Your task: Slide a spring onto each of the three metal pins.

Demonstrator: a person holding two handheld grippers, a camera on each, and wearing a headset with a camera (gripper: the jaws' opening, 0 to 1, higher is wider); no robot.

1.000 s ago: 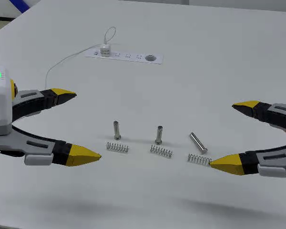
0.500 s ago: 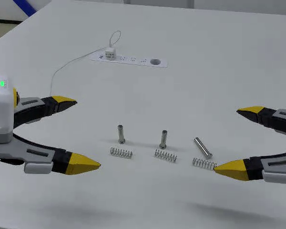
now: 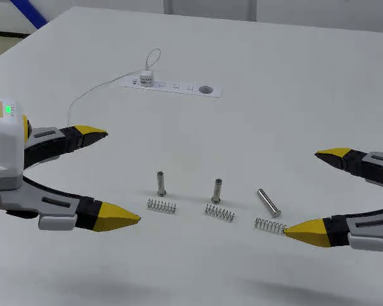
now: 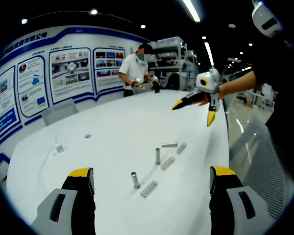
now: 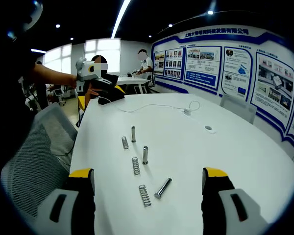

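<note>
jaws spread and empty on my left gripper (image 3: 122, 176) and right gripper (image 3: 301, 191). the spring (image 3: 270, 225) lies on the tabletop (image 3: 293, 95) just off the right's nearer jaw tip, long axis pointing at it.

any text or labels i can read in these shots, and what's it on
Nothing is clear enough to quote.
Blue band along the top of the wall: a row of white Chinese characters, too small to read.
Wall posters: headings and body text, blurred.
Power strip on the table: small dark marks, too small to read.
</note>
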